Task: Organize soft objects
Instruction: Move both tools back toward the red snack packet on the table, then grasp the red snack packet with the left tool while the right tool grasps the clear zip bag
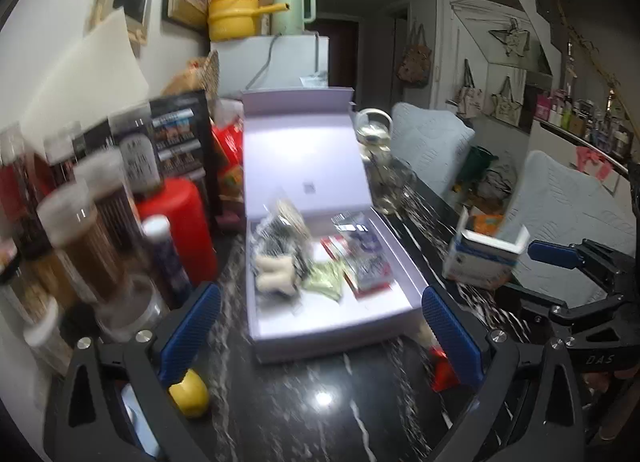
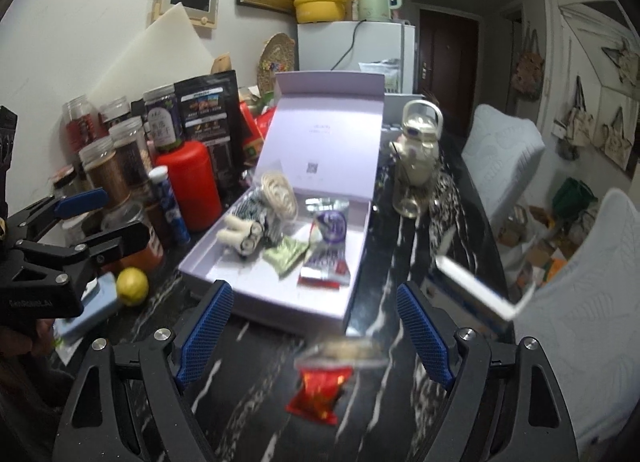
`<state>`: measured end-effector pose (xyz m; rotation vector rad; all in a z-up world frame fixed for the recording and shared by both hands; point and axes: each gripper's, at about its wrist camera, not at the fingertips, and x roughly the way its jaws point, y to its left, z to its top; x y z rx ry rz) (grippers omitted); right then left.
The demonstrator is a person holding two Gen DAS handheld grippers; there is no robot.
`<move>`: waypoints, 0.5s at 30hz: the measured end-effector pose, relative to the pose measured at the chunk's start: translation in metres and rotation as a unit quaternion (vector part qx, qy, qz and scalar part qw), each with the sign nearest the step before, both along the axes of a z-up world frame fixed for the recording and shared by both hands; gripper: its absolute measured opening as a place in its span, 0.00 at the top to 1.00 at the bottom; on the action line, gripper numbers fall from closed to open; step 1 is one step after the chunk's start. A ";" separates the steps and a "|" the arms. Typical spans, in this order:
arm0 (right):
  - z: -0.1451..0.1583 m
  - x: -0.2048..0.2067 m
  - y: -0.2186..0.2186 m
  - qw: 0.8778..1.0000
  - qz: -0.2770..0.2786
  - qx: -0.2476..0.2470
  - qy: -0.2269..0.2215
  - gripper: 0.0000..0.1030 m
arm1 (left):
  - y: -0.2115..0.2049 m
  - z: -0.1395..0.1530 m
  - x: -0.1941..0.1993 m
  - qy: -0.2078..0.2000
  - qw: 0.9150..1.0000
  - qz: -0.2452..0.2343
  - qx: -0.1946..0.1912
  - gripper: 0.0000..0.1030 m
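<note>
Red snack packet lies on the dark bench, just ahead of the right tongs, between their wide-open, empty jaws. Its long axis runs near-to-far. Left tongs also open and empty; there the packet is half hidden behind the right finger. White box lies beyond; packet print blurred.

Dim indoor light, ceiling glare on the glossy table, motion blur, fisheye-bent, dark edges
</note>
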<state>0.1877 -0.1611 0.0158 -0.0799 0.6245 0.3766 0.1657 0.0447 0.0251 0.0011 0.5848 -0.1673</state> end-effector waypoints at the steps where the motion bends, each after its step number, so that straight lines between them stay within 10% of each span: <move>1: -0.003 -0.005 -0.002 1.000 -0.002 0.000 0.003 0.17 | -0.001 -0.003 -0.002 0.004 1.000 -0.002 -0.002 0.01; 15: -0.061 -0.048 -0.048 0.997 -0.049 0.021 0.059 0.17 | -0.053 -0.067 -0.019 0.092 0.994 -0.045 -0.032 0.01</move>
